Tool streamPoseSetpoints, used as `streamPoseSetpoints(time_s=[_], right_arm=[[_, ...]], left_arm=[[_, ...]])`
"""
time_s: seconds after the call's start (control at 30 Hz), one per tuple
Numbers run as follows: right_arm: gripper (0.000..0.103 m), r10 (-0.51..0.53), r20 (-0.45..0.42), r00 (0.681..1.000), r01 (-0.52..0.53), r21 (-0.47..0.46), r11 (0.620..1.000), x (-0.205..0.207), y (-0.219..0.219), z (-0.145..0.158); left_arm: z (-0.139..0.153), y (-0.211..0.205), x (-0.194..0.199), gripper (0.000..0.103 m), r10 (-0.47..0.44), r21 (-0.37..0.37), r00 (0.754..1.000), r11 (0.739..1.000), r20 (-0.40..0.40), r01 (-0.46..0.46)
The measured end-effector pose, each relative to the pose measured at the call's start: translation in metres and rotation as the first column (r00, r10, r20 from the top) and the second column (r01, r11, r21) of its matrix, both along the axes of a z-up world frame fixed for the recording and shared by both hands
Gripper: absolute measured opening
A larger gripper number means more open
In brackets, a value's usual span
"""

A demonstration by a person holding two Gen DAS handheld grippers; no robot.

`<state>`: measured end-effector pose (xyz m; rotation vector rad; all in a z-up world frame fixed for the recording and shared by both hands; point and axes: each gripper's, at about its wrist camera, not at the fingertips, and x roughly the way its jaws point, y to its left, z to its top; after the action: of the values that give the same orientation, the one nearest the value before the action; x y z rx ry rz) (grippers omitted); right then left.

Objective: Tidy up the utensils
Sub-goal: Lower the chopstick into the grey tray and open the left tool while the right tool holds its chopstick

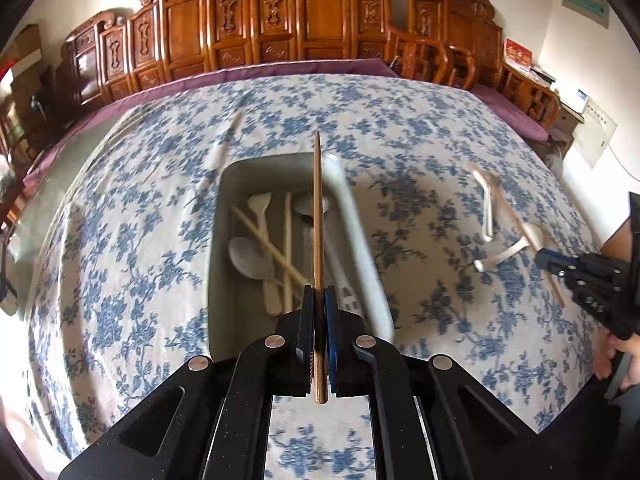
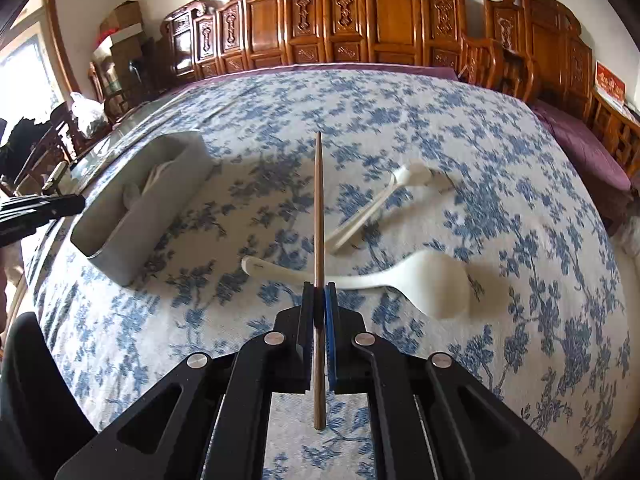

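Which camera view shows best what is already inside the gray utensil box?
The left wrist view. It looks down into the gray utensil box, showing spoons and pale chopsticks on its floor. The right wrist view shows the box from the side, at a low angle; only a few white handles show above its wall.

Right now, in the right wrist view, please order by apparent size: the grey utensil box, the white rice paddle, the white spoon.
1. grey utensil box
2. white rice paddle, which lies nearer the camera, so its rank against the box is unsure
3. white spoon, clearly smallest
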<state>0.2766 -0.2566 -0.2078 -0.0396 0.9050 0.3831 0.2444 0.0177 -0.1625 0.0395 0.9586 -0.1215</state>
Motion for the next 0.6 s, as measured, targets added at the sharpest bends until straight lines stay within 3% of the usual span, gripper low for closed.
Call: streamPoseSetpoints(time_s=[0.6], right_arm=[[0.006, 0.097, -0.002, 0.995, -0.097, 0.012, 0.995, -0.016, 0.063, 0.029]], left_arm=[[-0.026, 0.032, 0.027, 0.004, 0.037, -0.026, 0.996, 0.999, -0.075, -0.039]])
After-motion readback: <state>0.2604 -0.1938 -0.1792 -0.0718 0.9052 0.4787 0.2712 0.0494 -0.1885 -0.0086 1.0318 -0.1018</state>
